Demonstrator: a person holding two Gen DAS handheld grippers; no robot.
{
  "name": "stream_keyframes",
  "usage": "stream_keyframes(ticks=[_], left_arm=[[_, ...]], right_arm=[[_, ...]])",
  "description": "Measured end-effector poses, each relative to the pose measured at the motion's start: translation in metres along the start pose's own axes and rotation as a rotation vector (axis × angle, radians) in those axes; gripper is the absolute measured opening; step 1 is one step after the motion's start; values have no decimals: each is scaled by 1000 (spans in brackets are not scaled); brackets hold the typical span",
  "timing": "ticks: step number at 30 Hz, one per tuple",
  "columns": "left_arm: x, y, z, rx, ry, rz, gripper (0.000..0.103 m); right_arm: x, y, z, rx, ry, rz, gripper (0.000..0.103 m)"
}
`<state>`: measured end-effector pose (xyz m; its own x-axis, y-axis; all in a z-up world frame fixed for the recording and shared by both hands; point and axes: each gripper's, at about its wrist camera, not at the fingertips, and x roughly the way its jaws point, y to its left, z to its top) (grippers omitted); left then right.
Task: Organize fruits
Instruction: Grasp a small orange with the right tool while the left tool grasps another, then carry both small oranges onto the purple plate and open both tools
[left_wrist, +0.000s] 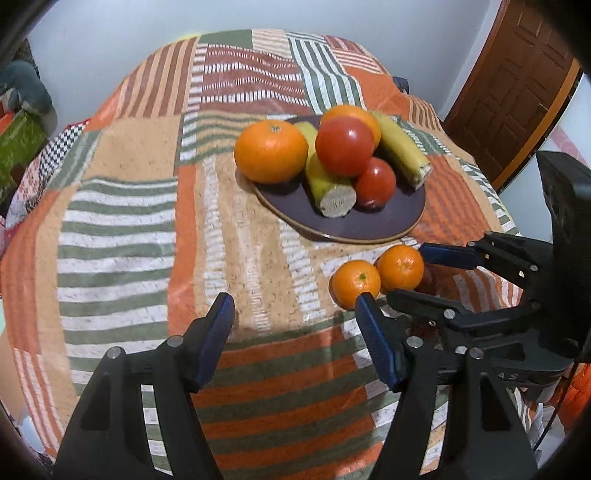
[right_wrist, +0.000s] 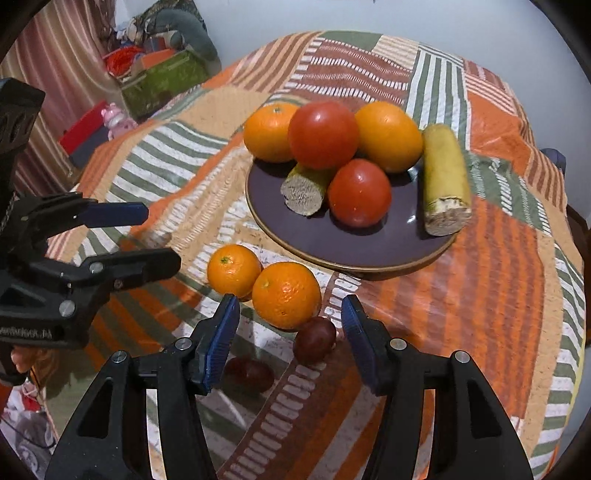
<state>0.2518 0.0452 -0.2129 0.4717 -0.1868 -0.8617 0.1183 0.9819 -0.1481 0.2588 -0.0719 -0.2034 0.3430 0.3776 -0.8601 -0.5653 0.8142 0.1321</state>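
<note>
A dark purple plate (right_wrist: 325, 243) (left_wrist: 373, 225) holds two oranges (right_wrist: 388, 136), two tomatoes (right_wrist: 323, 134) and two yellow banana pieces (right_wrist: 445, 181). Two small oranges (right_wrist: 286, 295) (right_wrist: 233, 270) lie on the cloth in front of the plate; they also show in the left wrist view (left_wrist: 400, 266) (left_wrist: 355, 283). Two dark red small fruits (right_wrist: 314, 340) (right_wrist: 249, 373) lie just before them. My right gripper (right_wrist: 290, 338) is open, its jaws around the nearer orange and one dark fruit. My left gripper (left_wrist: 295, 336) is open and empty, left of the small oranges.
The round table wears a striped patchwork cloth (left_wrist: 122, 236). A brown door (left_wrist: 517, 92) stands at the right. Boxes and clutter (right_wrist: 162, 77) sit beyond the table's left edge. The right gripper shows at the right of the left wrist view (left_wrist: 399, 273).
</note>
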Motion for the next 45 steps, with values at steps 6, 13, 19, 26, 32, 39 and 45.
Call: stream_keyframes(ticks=[6, 13, 19, 26, 32, 39, 45], left_arm=[[8, -8, -2, 19, 5, -36, 68], [21, -22, 0, 52, 21, -71, 56], [32, -33, 1, 78, 38, -99, 33], [27, -36, 4, 101, 14, -77, 33], [13, -26, 17, 78, -33, -63, 33], [10, -11, 43, 37, -73, -33, 33], [22, -2, 58, 13, -75, -10, 33]], right_arm=[[-4, 1, -2, -27, -15, 8, 37], [-25, -14, -5, 20, -75, 15, 34], [-41, -26, -5, 50, -118, -6, 34], [-49, -35, -5, 70, -144, -24, 34], [-53, -42, 4, 86, -172, -35, 34], [-54, -50, 22, 94, -202, -63, 34], [-48, -59, 40, 105, -220, -77, 34]])
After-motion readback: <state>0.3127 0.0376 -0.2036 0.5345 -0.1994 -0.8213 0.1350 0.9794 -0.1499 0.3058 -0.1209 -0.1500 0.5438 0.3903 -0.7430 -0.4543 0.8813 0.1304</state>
